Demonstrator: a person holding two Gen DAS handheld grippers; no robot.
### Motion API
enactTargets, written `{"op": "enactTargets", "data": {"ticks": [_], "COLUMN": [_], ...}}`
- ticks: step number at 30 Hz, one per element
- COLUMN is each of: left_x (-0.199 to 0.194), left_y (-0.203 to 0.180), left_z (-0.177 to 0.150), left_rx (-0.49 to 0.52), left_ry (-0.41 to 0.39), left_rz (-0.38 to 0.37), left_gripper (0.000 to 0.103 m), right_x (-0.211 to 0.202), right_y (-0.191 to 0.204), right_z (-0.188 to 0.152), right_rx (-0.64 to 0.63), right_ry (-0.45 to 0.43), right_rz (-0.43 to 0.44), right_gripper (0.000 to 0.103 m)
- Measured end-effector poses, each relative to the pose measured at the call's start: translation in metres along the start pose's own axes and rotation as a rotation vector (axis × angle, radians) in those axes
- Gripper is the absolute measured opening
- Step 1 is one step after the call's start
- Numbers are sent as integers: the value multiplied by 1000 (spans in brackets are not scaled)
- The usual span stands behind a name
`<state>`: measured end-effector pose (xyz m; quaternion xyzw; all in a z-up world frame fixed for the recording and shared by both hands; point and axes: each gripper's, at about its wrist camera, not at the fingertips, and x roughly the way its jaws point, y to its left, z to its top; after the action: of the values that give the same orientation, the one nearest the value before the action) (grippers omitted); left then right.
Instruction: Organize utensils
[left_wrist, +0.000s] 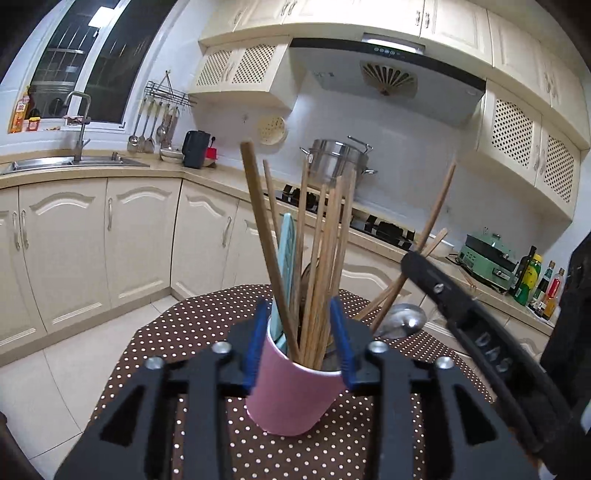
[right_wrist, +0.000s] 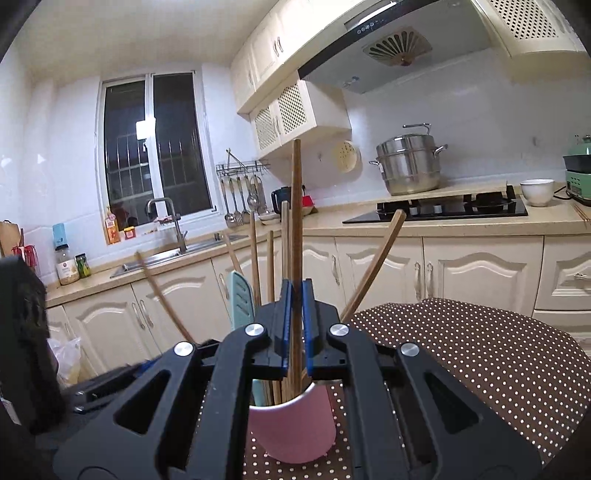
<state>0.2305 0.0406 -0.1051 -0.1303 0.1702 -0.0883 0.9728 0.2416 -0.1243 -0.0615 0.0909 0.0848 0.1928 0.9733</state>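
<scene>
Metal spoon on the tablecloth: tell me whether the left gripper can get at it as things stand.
Probably not directly. The metal spoon lies behind the pink cup, which sits between the left gripper's fingers, and the right gripper crosses just above.

Left claw (left_wrist: 299, 343) parted, right claw (right_wrist: 297, 325) clamped.

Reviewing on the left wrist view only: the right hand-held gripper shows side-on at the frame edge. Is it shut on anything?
Observer: Yes. The right hand-held gripper is shut on a wooden chopstick, pinched between its blue pads.
Operator: Where does that chopstick's lower end go?
Observer: It runs down toward the pink cup rim; the hand-held gripper hides its tip.
Operator: Anything on the counter left of the sink?
Observer: A glass jar stands there.
</scene>
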Motion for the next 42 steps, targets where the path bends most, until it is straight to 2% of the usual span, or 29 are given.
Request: {"op": "enactTargets", "data": {"ticks": [2,8,13,18,30,31,33,34,35,39,42], "left_x": [-5,-20,-30,-40,-59,-61,-66,-69,-70,-85,-102], "left_y": [-1,1,6,10,11,9,8,7,7,1,-8], "left_z": [0,-1,-3,-3,-4,-4,-4,-3,-3,-1,2], "left_rx": [7,14,40,63,97,103,110,111,111,119,146], "left_ry": [8,18,29,38,63,62,57,54,52,34,8], "left_rz": [0,38,150,212,241,243,247,248,248,250,252], "left_gripper": [51,58,60,61,69,69,69,70,70,71,74], "right_x": [0,1,5,5,-11,-13,-21,-25,-31,-49,-66], "right_y": [0,4,4,7,12,13,13,13,14,15,18], "right_z": [-1,-8,-17,-19,-13,-13,-9,-8,-6,1,6], "right_rx": [1,-14,-26,-31,-23,-22,-15,-11,-9,-3,-1], "right_ry": [10,45,93,104,112,108,95,86,74,56,57], "right_rz": [-3,-15,-25,-29,-15,-16,-17,-17,-18,-18,-30], "right_gripper": [7,7,6,6,8,13,27,42,50,50,55]}}
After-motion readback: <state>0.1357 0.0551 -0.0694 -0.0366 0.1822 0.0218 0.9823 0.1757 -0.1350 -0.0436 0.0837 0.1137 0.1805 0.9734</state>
